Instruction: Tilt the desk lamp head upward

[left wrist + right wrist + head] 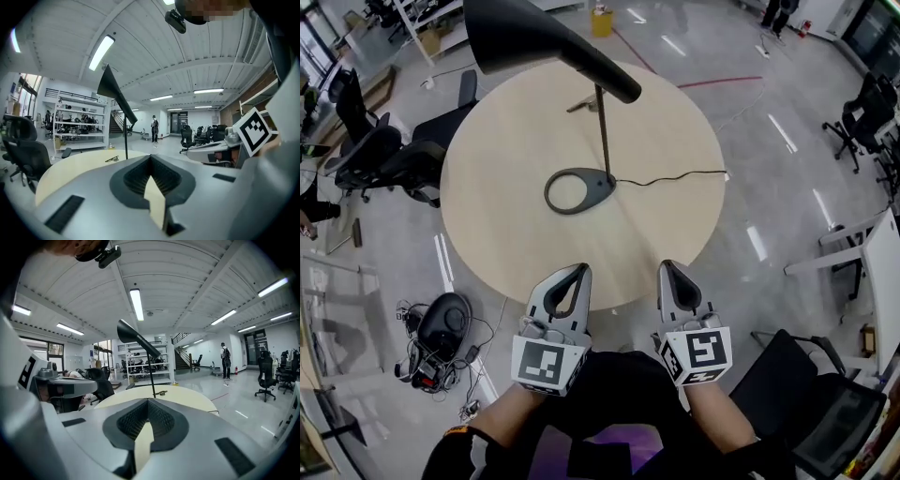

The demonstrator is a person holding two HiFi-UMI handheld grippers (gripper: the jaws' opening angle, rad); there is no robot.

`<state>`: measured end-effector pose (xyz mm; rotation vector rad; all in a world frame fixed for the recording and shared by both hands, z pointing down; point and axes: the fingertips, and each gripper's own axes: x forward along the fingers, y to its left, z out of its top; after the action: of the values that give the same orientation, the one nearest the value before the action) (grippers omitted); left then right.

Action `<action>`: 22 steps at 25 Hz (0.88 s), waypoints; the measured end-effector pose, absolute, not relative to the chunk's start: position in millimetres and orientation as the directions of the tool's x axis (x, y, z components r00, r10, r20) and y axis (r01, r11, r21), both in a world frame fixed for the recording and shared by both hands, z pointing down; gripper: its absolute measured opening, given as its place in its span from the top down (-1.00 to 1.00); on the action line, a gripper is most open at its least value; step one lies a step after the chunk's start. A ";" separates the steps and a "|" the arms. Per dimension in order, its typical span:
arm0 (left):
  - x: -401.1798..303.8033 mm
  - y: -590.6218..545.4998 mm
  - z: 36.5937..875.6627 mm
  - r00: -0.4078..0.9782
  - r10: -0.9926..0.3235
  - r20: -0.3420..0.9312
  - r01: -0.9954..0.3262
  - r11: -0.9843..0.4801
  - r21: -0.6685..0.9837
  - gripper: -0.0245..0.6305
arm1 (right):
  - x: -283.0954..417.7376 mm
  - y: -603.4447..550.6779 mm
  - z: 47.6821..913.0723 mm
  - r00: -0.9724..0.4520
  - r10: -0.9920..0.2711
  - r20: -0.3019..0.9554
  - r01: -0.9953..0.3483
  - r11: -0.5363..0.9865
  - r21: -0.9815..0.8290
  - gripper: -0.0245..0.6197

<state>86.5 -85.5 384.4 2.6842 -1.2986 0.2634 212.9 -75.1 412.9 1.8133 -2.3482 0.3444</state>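
A black desk lamp stands on the round beige table (506,225). Its ring-shaped base (578,190) sits near the table's middle, a thin stem (603,131) rises from it, and the cone-shaped head (539,39) slopes down toward the right in the head view. In the gripper views the lamp head (115,93) (136,339) shows far ahead, above the table. My left gripper (578,271) and right gripper (667,268) hover side by side at the table's near edge, both shut with nothing between the jaws, well short of the lamp.
A black cord (675,175) runs from the lamp base to the table's right edge. A small dark object (583,103) lies on the far side of the table. Office chairs (384,150) stand to the left, another chair (816,394) at lower right, and cables (441,347) lie on the floor.
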 end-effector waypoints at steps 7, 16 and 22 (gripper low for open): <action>115.3 16.5 411.0 0.501 -0.821 0.275 -0.861 -0.506 0.058 0.78 | 253.3 4.0 432.7 -0.354 -0.897 0.265 -0.935 0.332 -0.125 0.88; 108.2 81.1 391.5 0.432 -0.859 0.275 -0.889 -0.456 -0.027 0.78 | 244.3 55.6 415.3 -0.426 -0.883 0.197 -0.902 0.395 -0.176 0.88; 98.3 116.0 387.0 0.446 -0.852 0.274 -0.876 -0.478 -0.058 0.78 | 229.2 88.2 403.6 -0.421 -0.892 0.162 -0.904 0.399 -0.152 0.88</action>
<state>98.3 116.0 387.0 2.5929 -1.5534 0.4085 229.2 88.2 403.6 1.6594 -2.5819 0.3338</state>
